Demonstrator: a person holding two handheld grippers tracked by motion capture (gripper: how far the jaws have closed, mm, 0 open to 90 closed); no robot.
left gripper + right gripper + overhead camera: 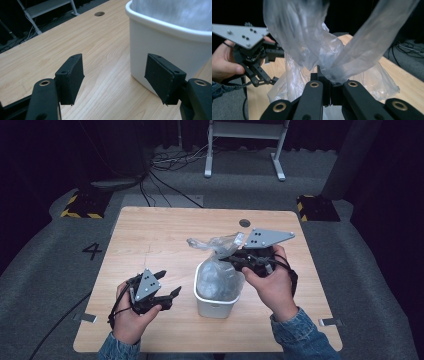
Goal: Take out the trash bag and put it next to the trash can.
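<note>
Two grippers over a wooden table. Right gripper: jaws pressed together on a gathered fold of clear plastic bag, held above the white bin, bag hanging down into it. Left gripper: jaws spread wide, nothing between them, low over the table just beside the bin's white wall, apart from it. Bin near the table's middle, between both hands.

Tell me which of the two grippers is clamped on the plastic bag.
The right gripper, fingers shut on the clear plastic bag above the white bin. The left gripper is open and empty beside the bin.
</note>
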